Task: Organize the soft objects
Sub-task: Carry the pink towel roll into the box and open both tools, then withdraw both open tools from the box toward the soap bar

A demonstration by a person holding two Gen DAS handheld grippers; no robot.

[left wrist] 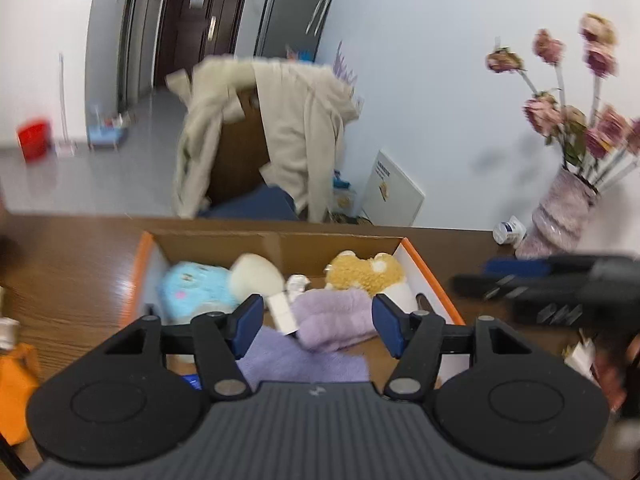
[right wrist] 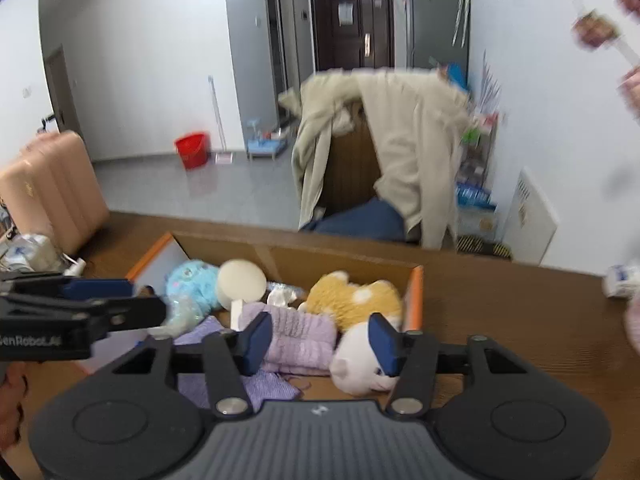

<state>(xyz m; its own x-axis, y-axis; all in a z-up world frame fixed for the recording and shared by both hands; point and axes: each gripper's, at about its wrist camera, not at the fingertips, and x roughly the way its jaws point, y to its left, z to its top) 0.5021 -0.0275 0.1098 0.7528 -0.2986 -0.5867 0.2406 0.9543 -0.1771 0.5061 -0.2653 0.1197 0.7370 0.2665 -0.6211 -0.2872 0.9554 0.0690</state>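
Soft things are mostly in: the cardboard box (left wrist: 280, 246) on the counter (left wrist: 80, 264) holds a light-blue plush (left wrist: 192, 288), a cream round plush (left wrist: 256, 276), a tan bear plush (left wrist: 364, 272), a folded lilac towel (left wrist: 336, 316) and a flatter purple cloth (left wrist: 296, 356). The right wrist view adds a white plush face (right wrist: 356, 364) at the near right corner of the box.

Judgement: the task looks close to done. On the bits of counter I can see, no soft item lies outside the box; what may remain is tidying inside it.

My left gripper (left wrist: 318, 322) hangs over the near edge of the box, tilted down, jaws apart, nothing between the pads; the lilac towel lies below the gap, untouched. My right gripper (right wrist: 320, 344) is alongside, same downward tilt, jaws also apart and empty, the white plush face just behind its right pad. Each gripper shows side-on in the other's view. Frames are motion-blurred.
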